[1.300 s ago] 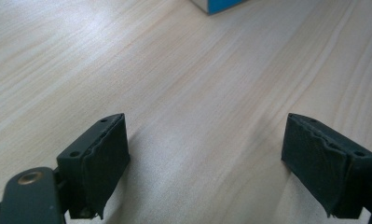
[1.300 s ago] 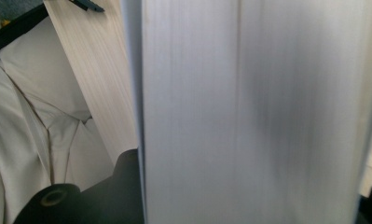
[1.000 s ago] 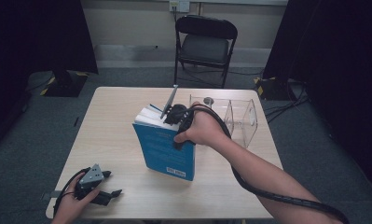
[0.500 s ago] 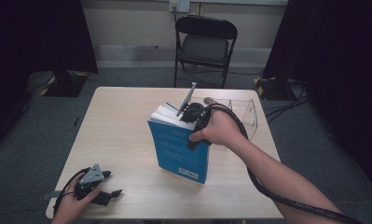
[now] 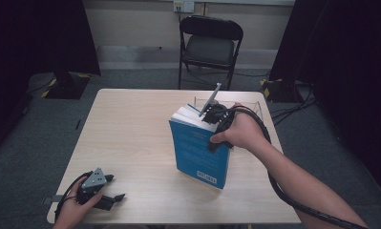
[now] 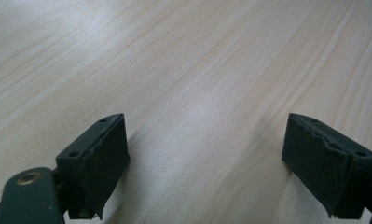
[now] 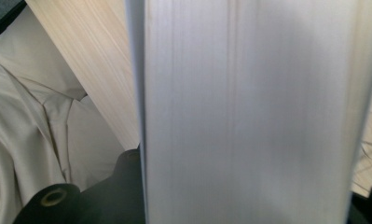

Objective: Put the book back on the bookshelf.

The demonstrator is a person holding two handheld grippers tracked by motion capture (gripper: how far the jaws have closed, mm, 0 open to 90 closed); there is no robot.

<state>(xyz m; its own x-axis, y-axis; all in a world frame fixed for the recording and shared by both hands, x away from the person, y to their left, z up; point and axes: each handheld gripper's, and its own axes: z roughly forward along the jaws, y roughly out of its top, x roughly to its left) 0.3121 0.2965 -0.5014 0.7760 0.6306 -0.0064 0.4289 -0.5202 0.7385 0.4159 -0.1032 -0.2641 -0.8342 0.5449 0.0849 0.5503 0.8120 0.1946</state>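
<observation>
A thick blue book (image 5: 197, 152) stands upright, a little tilted, on the right half of the wooden table (image 5: 131, 124). My right gripper (image 5: 212, 125) is shut on its top edge from behind, a hand wrapped around the gripper body. In the right gripper view the white page block (image 7: 249, 112) sits between the black jaws of the right gripper (image 7: 249, 205). My left gripper (image 5: 112, 187) rests at the table's front left corner, held by the other hand. In the left gripper view, the left gripper (image 6: 207, 163) is open over bare wood.
A clear plastic container (image 5: 248, 106) stands just behind the book near the right edge. A black folding chair (image 5: 209, 43) stands beyond the table's far side. Pale cloth (image 7: 25, 140) lies below the table edge in the right gripper view.
My right gripper has carried the upright book to the right and slightly toward the near side. The left gripper has stayed where it was.
</observation>
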